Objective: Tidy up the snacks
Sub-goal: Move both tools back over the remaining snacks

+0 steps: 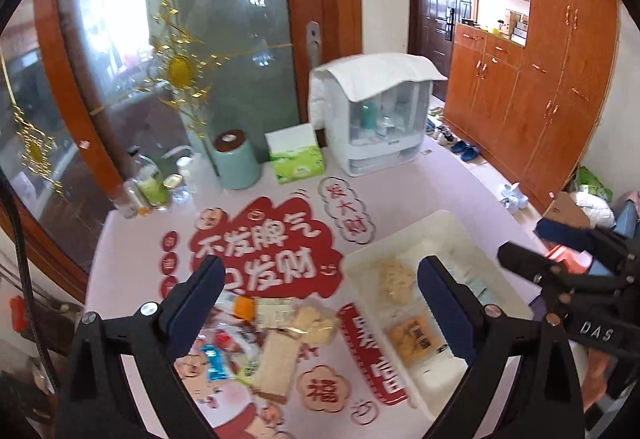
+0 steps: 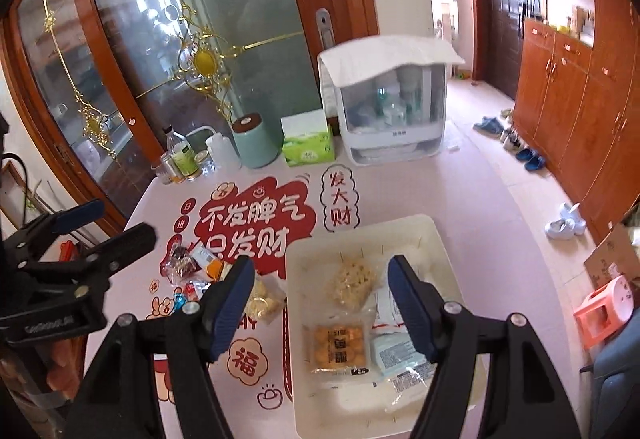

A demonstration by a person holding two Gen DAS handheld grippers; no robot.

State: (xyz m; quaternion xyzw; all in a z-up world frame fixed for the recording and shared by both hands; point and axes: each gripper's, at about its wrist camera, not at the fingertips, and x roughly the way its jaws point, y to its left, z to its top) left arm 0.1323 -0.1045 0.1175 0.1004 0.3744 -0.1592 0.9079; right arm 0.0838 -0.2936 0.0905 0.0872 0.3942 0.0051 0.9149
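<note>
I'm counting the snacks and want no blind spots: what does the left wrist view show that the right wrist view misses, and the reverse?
Only the left wrist view shows the long cracker pack and blue candy outside the bin. Only the right wrist view shows the pale blue packet inside the bin and the pink stool. Both show the white bin, the orange snack pack and popcorn bag in it, and the tissue box.

Daylit, bright, soft — few hard shadows on the table (image 2: pixel 400 191). Glare and reflections wash the glass door (image 1: pixel 132 51) at 10 o'clock in both views. Strong fisheye bending toward the rims; black vignette in the corners. Slight motion softness; the cabinets (image 1: pixel 560 87) at 2 o'clock smear.
</note>
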